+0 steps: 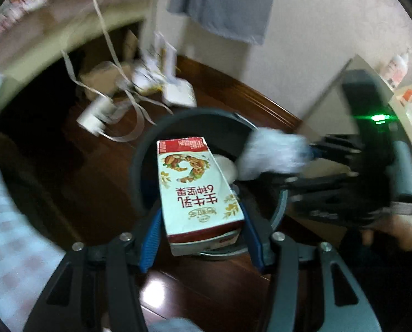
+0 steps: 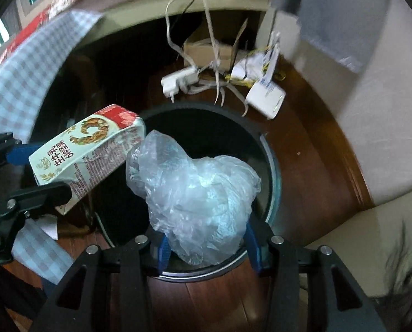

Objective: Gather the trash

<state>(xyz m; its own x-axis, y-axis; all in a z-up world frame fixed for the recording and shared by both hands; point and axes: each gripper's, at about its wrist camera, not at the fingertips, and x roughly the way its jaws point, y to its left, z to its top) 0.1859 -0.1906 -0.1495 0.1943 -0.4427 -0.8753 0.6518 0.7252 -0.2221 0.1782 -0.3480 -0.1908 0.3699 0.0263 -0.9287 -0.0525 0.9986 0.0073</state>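
Both hand-held grippers hang right over the dark bin (image 2: 272, 166): left hand-held gripper (image 1: 203, 238) clamped on the milk carton (image 1: 197, 191), long axis pointing down into it, right hand-held gripper (image 2: 206, 246) pinching the plastic bag (image 2: 195, 191).

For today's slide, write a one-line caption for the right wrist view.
Right tool holds a crumpled plastic bag above the dark bin, milk carton alongside.

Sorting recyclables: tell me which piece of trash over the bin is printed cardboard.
The milk carton in the left gripper; the right gripper holds a clear crumpled plastic bag.
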